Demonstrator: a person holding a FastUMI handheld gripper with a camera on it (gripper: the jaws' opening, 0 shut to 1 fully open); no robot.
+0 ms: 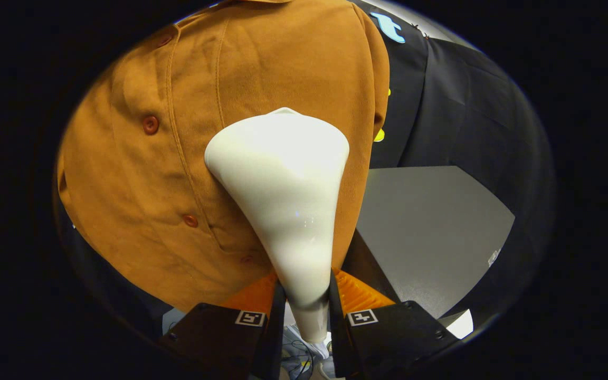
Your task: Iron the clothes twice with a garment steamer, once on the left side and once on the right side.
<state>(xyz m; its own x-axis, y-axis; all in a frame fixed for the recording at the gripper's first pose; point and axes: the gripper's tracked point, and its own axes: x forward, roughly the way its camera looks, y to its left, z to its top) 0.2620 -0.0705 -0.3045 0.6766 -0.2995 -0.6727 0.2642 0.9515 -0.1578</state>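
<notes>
The gripper [306, 295] pinches the narrow neck of the white garment steamer head [283, 184], both fingers pressing on it from either side. The head widens beyond the fingertips, its broad end lying against the brown button-front shirt [188, 105], right of the button row [150, 124], near a seam.

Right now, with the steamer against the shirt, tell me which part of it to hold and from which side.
Hold the steamer by its narrow neck, below the wide head, coming from behind, the side away from the shirt. The head flares too broad to clamp and its face lies on the cloth; the neck is slim enough. The tool already grips there, one finger on each side.
</notes>
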